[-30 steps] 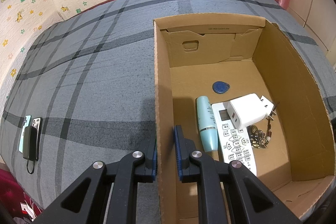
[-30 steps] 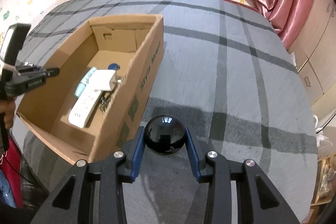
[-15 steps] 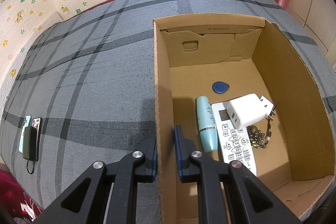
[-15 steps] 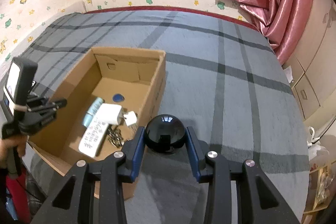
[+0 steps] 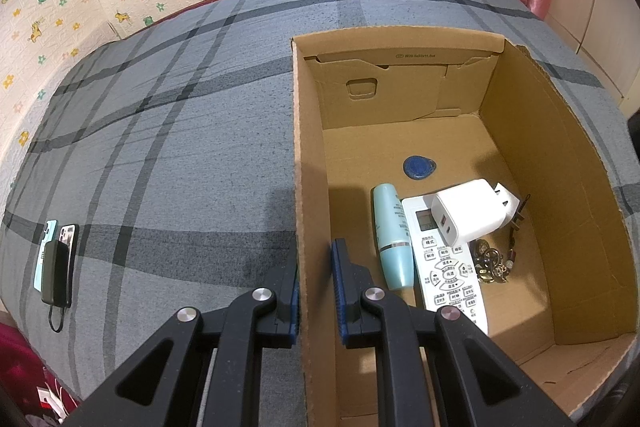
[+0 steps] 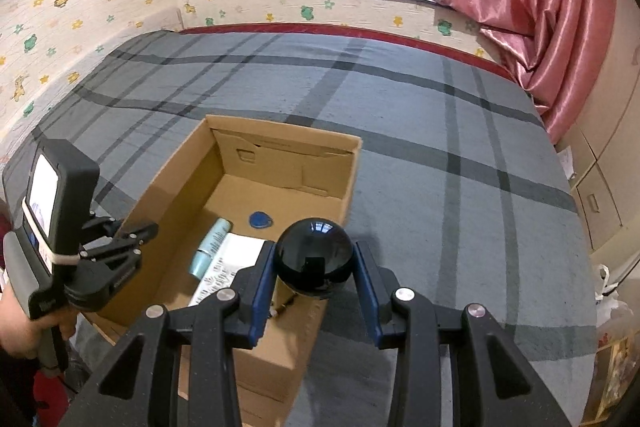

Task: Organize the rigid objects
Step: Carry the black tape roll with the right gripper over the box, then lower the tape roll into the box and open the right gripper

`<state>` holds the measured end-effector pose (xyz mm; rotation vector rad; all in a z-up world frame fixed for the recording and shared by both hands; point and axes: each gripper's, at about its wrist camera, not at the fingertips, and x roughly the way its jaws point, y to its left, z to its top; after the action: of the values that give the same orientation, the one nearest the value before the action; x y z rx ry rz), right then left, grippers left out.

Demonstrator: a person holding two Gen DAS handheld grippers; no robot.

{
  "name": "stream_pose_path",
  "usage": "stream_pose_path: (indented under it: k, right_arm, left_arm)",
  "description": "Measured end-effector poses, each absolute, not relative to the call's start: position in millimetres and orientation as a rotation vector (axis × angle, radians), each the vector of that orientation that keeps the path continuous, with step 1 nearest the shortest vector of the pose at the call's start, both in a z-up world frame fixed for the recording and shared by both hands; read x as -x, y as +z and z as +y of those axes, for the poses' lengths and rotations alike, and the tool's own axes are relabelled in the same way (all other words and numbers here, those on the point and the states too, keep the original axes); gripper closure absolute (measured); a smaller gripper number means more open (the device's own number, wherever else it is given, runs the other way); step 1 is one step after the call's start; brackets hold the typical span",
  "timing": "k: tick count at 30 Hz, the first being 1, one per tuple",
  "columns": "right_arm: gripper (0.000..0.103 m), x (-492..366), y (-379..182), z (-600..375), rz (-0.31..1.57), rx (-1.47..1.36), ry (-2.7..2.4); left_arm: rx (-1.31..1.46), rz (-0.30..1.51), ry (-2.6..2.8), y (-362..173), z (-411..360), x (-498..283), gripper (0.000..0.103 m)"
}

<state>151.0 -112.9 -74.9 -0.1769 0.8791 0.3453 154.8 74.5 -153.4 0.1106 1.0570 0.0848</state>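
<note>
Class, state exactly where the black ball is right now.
In the right wrist view, the black ball sits clamped in the right gripper, held above the cardboard box's near right wall.

- Left gripper [image 5: 316, 291]: matte black plastic linkage arms that spread toward the camera in a V, with triangular cut-outs near their bases.
- Its two fingers [image 5: 340, 291] are black and faced with ribbed blue pads.
- Round silver screw heads mark each pivot, four across the linkage.
- Right gripper [image 6: 316, 281]: the same build, black arms, blue-lined fingers [image 6: 366, 283], four silver pivot screws.
- From the right wrist view, the left gripper has a grey pistol handle, a black body with small printed lettering, and a phone-like screen strapped upright on it with a white band.
- A hand [image 6: 24, 327] wraps the handle; no sleeve can be made out.
</note>
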Motion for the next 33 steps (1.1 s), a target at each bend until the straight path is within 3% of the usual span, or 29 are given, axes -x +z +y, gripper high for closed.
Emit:
stream_pose_path:
  k: [33]
  right_arm:
    - [0.062,-195.1,-156.0,-27.2,1.062,0.230,0.419]
  left_arm:
    - [-0.103,1.057,0.069,-154.3,79.2,-155.5,0.089]
